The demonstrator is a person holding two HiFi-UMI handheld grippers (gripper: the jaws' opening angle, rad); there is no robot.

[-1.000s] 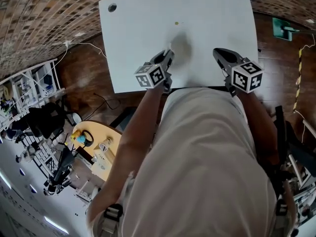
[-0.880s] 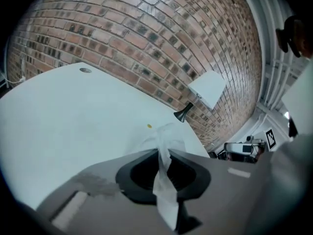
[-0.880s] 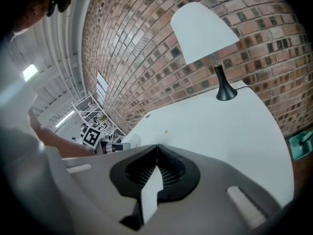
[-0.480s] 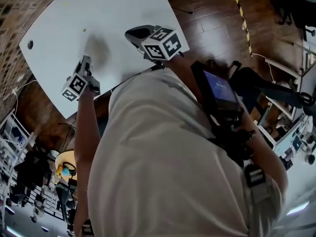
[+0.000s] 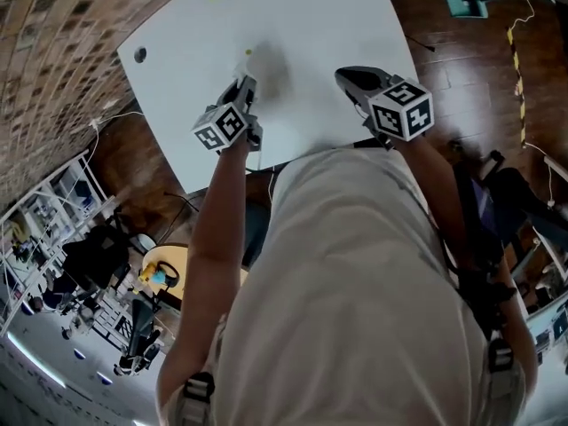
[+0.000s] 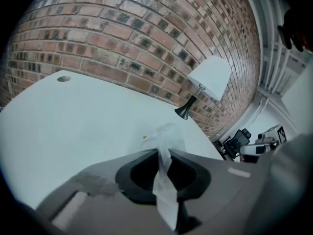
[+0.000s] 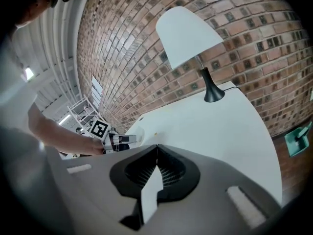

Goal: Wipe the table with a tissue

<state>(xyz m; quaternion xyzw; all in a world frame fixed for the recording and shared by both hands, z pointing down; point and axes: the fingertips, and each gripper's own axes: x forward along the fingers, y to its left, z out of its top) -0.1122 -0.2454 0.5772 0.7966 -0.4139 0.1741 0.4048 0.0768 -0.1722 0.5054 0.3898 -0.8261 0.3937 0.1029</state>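
The white table (image 5: 293, 25) fills the top of the head view. My left gripper (image 6: 164, 153) is shut on a white tissue (image 6: 167, 141), which sticks out past the jaw tips and hangs over the tabletop. In the head view the left gripper (image 5: 245, 89) is over the table's near left part, just short of a small yellow spot (image 5: 248, 51). That yellow spot (image 6: 145, 137) lies close ahead of the tissue. My right gripper (image 7: 157, 147) is shut with nothing seen in it, and the right gripper (image 5: 355, 78) hovers over the table's near right part.
A lamp (image 7: 188, 38) with a white shade and black foot stands at the table's far edge by the brick wall (image 6: 146, 28). A round cable hole (image 5: 139, 55) is near the table's left corner. The wooden floor (image 5: 461, 51) lies to the right.
The head view has swung about. My left gripper with the tissue has moved farther onto the table, toward the yellow spot. The right gripper has shifted forward a little.
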